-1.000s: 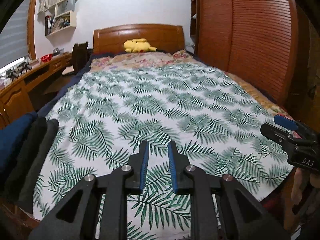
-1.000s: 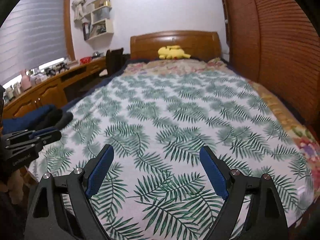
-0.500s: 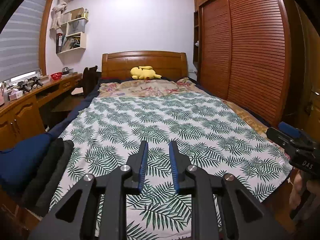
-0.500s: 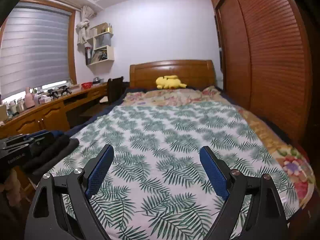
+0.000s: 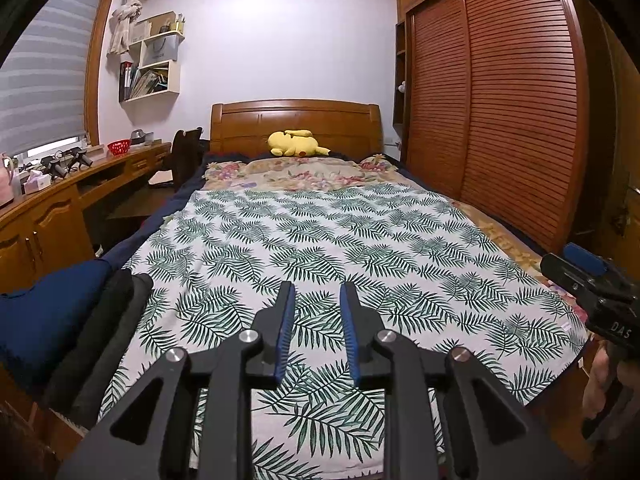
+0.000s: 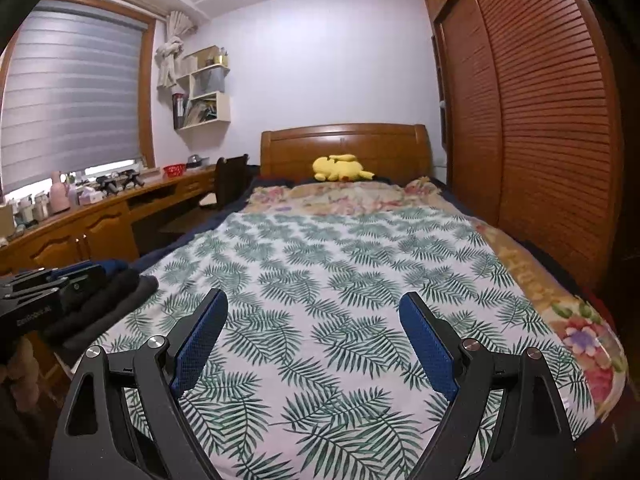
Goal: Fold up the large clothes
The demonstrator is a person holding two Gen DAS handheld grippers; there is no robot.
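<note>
Nearest, the left gripper (image 5: 316, 312) hovers with jaws narrowly parted, empty; the right gripper (image 6: 314, 326) is spread wide, empty too. Dark folded clothes (image 5: 100, 328) sit stacked at the bed's near-left corner – beyond them the leaf-print sheet (image 5: 340, 240) lies flat. Likely best to pinch one garment's top edge only – not the whole stack

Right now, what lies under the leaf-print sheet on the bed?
A floral quilt shows beyond the sheet's far edge and along its right side, with a dark blue layer at the left. Directly beneath the sheet, all is covered.
</note>
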